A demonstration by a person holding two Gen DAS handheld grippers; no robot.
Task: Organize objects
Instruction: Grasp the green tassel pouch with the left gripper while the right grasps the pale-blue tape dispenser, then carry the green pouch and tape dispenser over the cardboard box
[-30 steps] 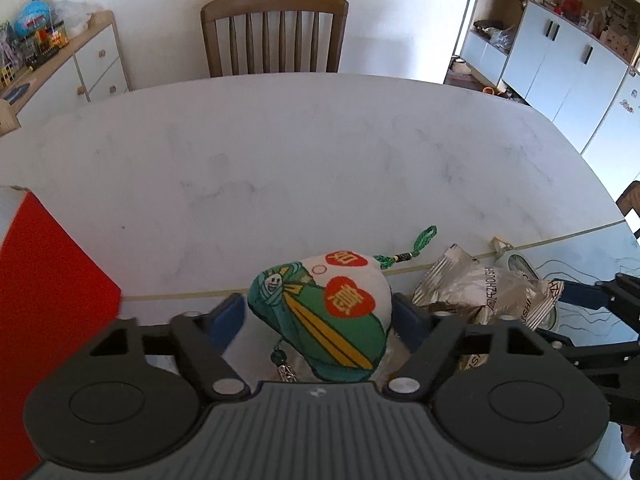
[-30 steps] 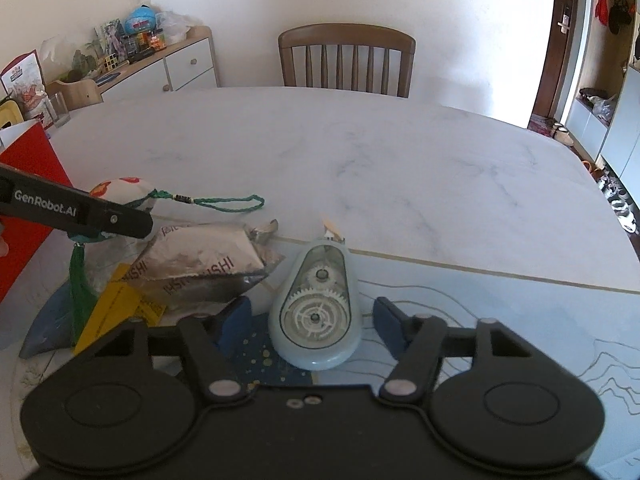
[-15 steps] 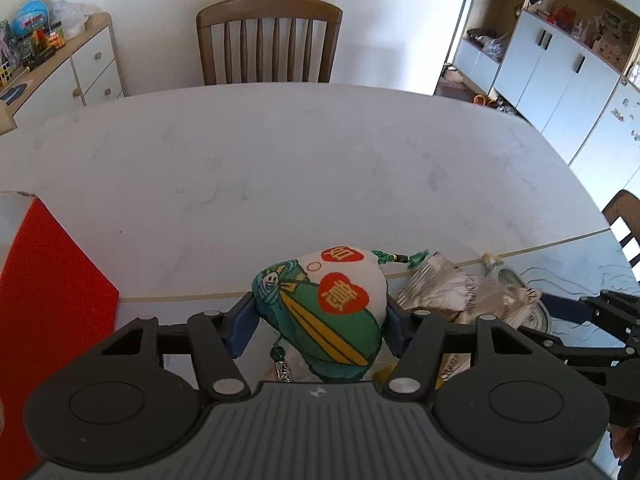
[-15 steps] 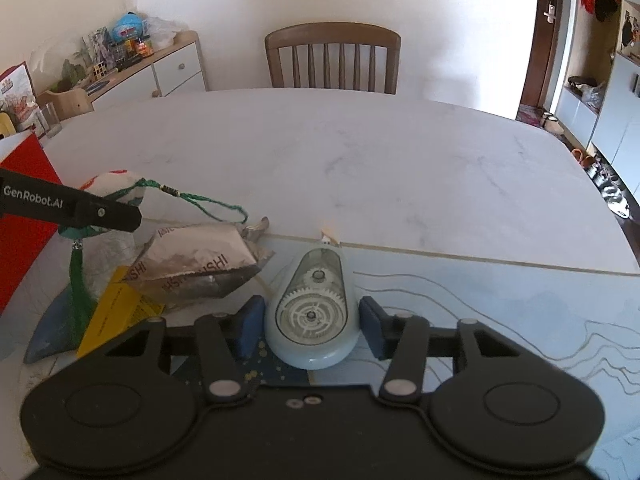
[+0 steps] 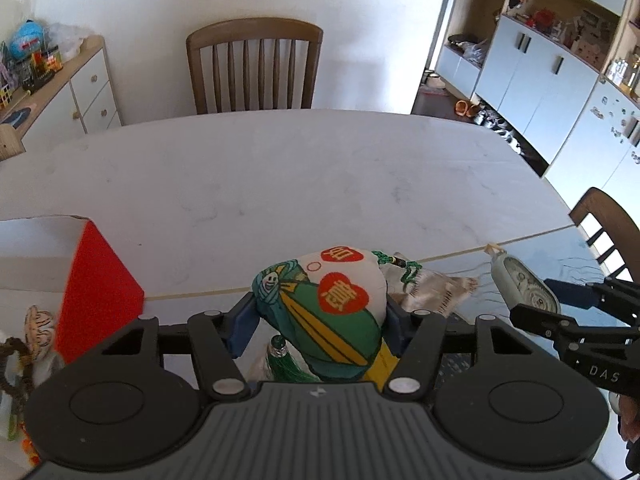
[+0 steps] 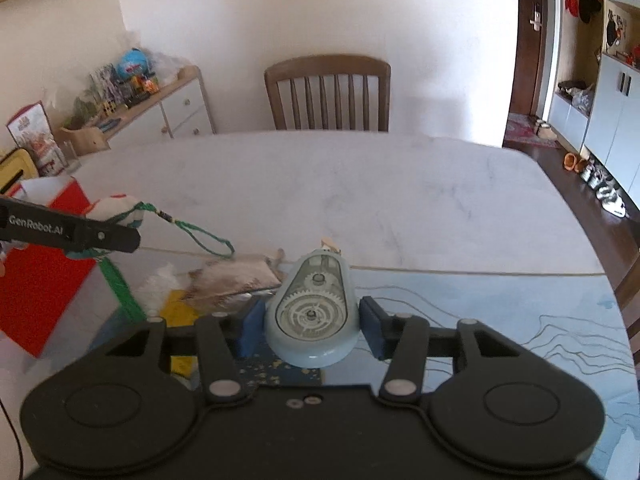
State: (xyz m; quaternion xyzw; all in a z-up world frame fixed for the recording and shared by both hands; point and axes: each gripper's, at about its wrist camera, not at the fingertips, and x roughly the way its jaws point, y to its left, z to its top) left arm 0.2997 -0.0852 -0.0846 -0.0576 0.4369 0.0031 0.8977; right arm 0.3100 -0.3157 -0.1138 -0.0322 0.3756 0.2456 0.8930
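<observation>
A stuffed fabric sachet (image 5: pixel 324 312), white and green with red hearts and a green cord, hangs above the white table with my left gripper (image 5: pixel 318 320) shut on its sides. Its green cord loop (image 6: pixel 200 236) and tassel (image 6: pixel 120 284) dangle in the right wrist view. A pale blue correction tape dispenser (image 6: pixel 312 312) with visible gears is lifted off the table, my right gripper (image 6: pixel 310 324) shut on it. The same dispenser (image 5: pixel 524 288) shows at the right of the left wrist view.
A silver snack packet (image 6: pixel 236 276), a yellow packet (image 6: pixel 180 308) and white fluff lie on the table below. A red box (image 5: pixel 96 292) stands at the left, small toys beside it. A blue patterned mat (image 6: pixel 500 312) covers the near right. A wooden chair (image 5: pixel 256 68) stands behind the table.
Both grippers closed on their objects, then rose. The sachet and the tape dispenser have come up off the table; the snack packet stays below.
</observation>
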